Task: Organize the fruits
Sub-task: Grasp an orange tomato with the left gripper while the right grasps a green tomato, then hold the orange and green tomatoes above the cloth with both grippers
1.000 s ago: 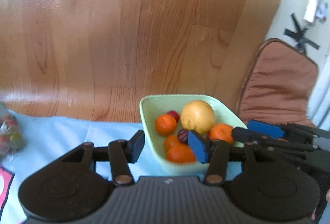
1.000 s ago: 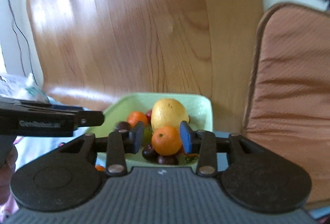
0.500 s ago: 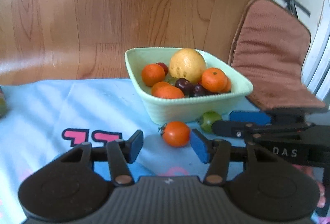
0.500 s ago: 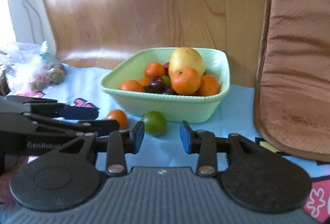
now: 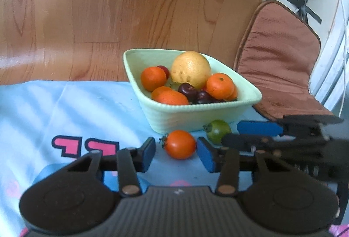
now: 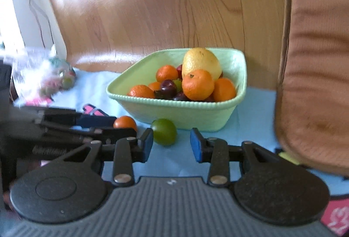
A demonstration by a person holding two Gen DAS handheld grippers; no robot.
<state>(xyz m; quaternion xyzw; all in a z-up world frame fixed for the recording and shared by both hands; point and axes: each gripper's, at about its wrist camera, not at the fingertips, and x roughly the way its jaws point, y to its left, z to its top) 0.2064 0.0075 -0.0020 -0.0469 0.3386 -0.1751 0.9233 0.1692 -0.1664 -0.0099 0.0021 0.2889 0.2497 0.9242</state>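
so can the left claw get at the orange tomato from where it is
Probably yes: the orange tomato lies on the cloth between the closing left claw pads, untouched; the bowl sits behind it.

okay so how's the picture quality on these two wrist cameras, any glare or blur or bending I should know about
Left wrist view: sharp on the green bowl and orange tomato; the fisheye bends the wooden panel. Right wrist view: softer overall, the plastic bag blown out by window light, bright glare on the wooden panel, the brown cushion blurred.

Two loose tomatoes (image 5: 180,144) beside bowl (image 5: 196,115)
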